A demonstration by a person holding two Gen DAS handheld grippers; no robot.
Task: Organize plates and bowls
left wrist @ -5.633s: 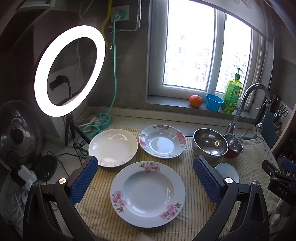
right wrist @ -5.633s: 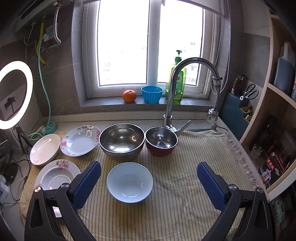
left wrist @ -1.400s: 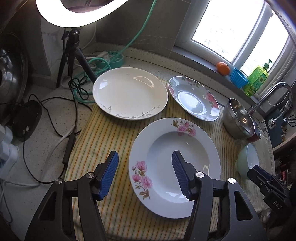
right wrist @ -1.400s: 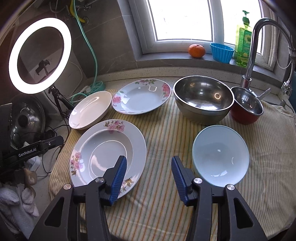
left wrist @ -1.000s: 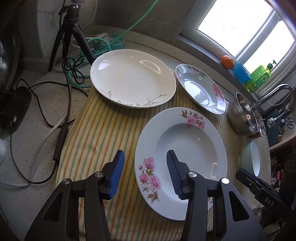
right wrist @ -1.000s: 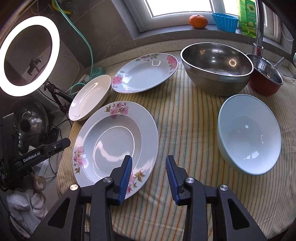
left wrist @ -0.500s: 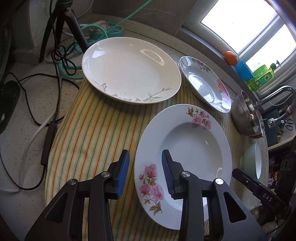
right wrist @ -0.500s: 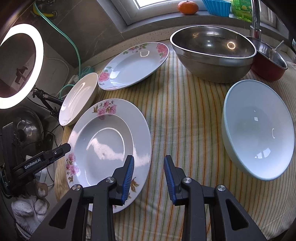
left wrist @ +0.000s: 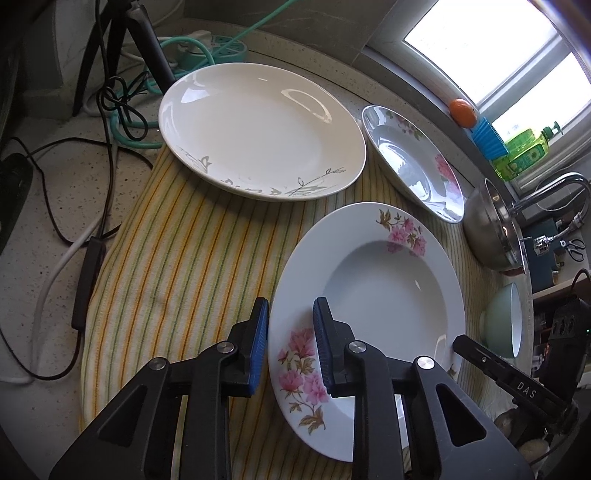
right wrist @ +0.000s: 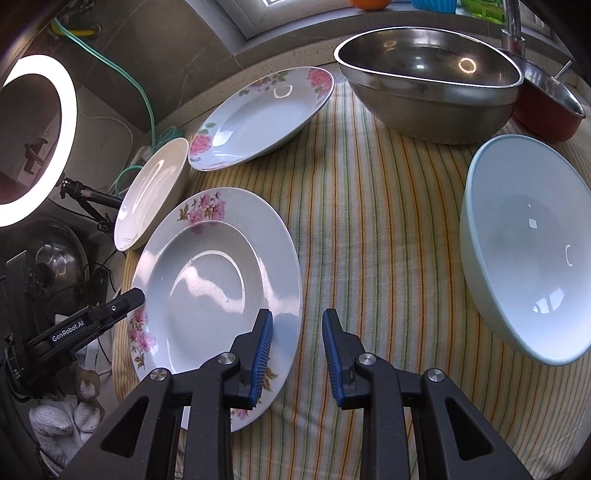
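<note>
Left tongs (left wrist: 290, 341) closing astride the near flowered plate's (left wrist: 388, 291) left rim, right tongs (right wrist: 297, 345) closing astride its right rim, neither pressing yet

Non-task items on and around the counter

A striped cloth (left wrist: 177, 258) is spread over a speckled countertop (left wrist: 48, 206), on which black and white cables (left wrist: 55, 236) are seen trailing. A black tripod (left wrist: 144, 40) stands at the back, with a teal power strip (left wrist: 218, 51) and a green hose (left wrist: 258, 22) beside it. A lit ring light (right wrist: 40, 136) is mounted at the left of the right wrist view. On the window sill an orange (left wrist: 462, 111), a blue ribbed cup (left wrist: 488, 139) and a green soap bottle (left wrist: 524, 154) are lined up. A chrome tap (left wrist: 546, 192) is seen near the sill, with scissors (left wrist: 574, 248) beyond it.
</note>
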